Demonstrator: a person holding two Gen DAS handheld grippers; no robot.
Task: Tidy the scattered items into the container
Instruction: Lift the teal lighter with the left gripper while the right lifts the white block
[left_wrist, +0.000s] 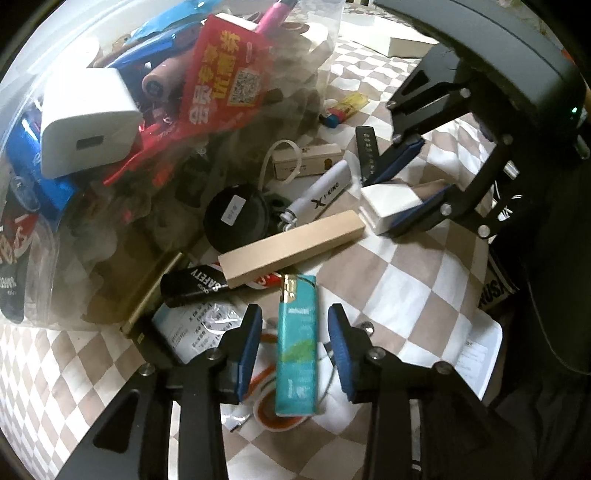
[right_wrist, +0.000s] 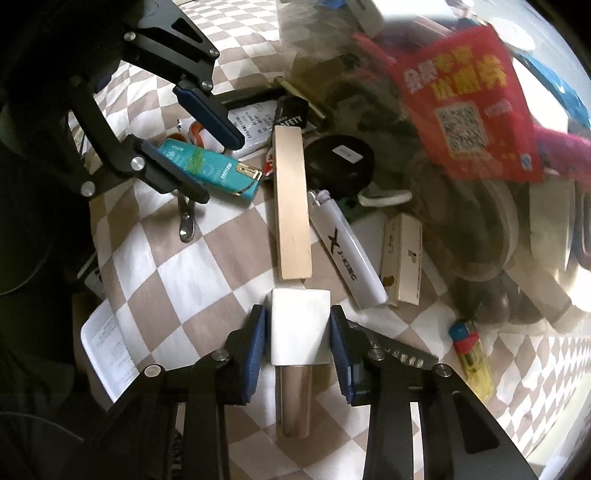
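A clear plastic container (left_wrist: 55, 236) holds a white charger (left_wrist: 86, 129), a red coupon (left_wrist: 225, 74) and other items; it also shows in the right wrist view (right_wrist: 535, 266). My left gripper (left_wrist: 295, 345) is open, its fingers either side of a teal lighter (left_wrist: 297, 347) lying on the checkered cloth; the lighter shows in the right wrist view too (right_wrist: 210, 168). My right gripper (right_wrist: 297, 341) has its pads against a white-capped metallic bottle (right_wrist: 299, 325), also seen in the left wrist view (left_wrist: 388, 206).
Scattered between the grippers: a tan wooden block (right_wrist: 291, 206), a white lighter (right_wrist: 347, 254), a small cream box (right_wrist: 402, 254), a black round tin (right_wrist: 341, 164), a black "SAFETY" tube (left_wrist: 195, 288), a yellow-blue lighter (right_wrist: 471, 354), white paper (right_wrist: 110, 350).
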